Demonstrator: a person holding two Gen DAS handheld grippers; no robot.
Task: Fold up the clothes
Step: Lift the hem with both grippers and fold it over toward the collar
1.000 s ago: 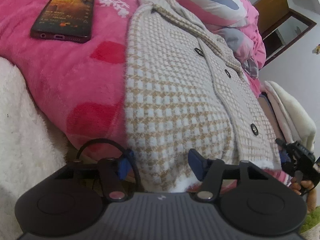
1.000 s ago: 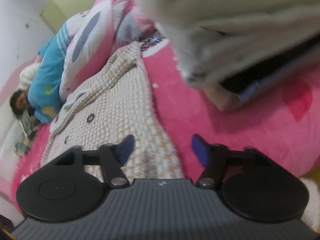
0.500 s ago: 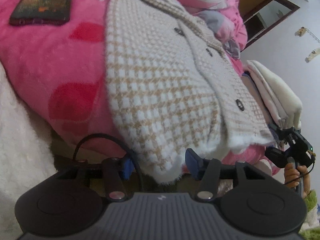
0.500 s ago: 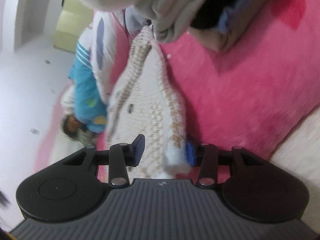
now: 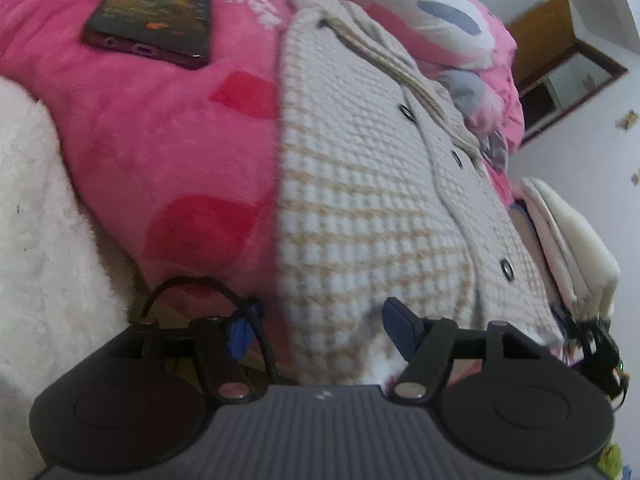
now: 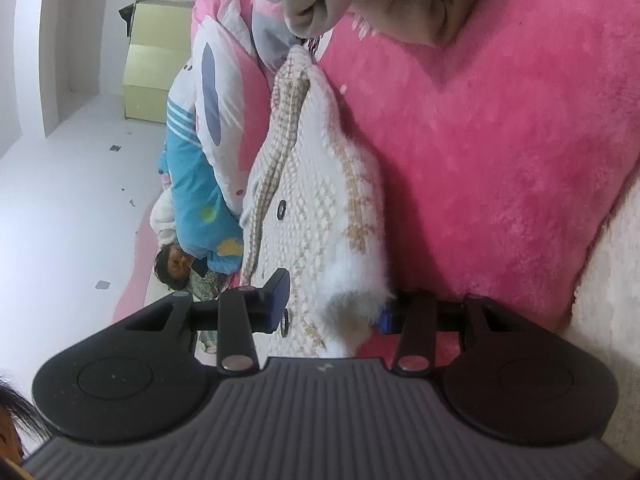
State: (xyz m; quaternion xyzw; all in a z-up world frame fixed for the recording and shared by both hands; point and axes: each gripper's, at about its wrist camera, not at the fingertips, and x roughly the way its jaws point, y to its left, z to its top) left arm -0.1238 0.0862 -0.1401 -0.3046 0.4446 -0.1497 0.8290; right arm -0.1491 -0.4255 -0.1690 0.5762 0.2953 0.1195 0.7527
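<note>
Pink plush bedding (image 5: 160, 152) covers the work surface, with white fleece (image 5: 44, 248) at its near edge.

My left claw (image 5: 320, 330) stands released; its jaws have just been opening further. The hem of the checked cardigan (image 5: 360, 200) lies in the gap between them, and the blue pads (image 5: 400, 328) do not press it. From this claw the cardigan runs toward 12 o'clock, buttoned, flat on the bedding, collar at the far end. A dark phone (image 5: 154, 16) lies screen-up at 10 o'clock, well apart from the cardigan. A patterned quilt (image 5: 432, 20) is bunched at 1 o'clock beyond the collar. Folded cream clothes (image 5: 568, 240) sit at 3 o'clock, just beside the cardigan's far edge. My right claw shows there only as a dark blur.

My right claw (image 6: 334, 306) is clenched on the cardigan's fluffy hem corner (image 6: 352, 304), which is bunched between its pads (image 6: 280, 296). Seen from this side, the cardigan (image 6: 320, 200) runs toward 12 o'clock. The cream clothes (image 6: 320, 0) fill the top of the view at 12 o'clock. A person in blue (image 6: 196, 208) lies at 10 o'clock past the quilt.
</note>
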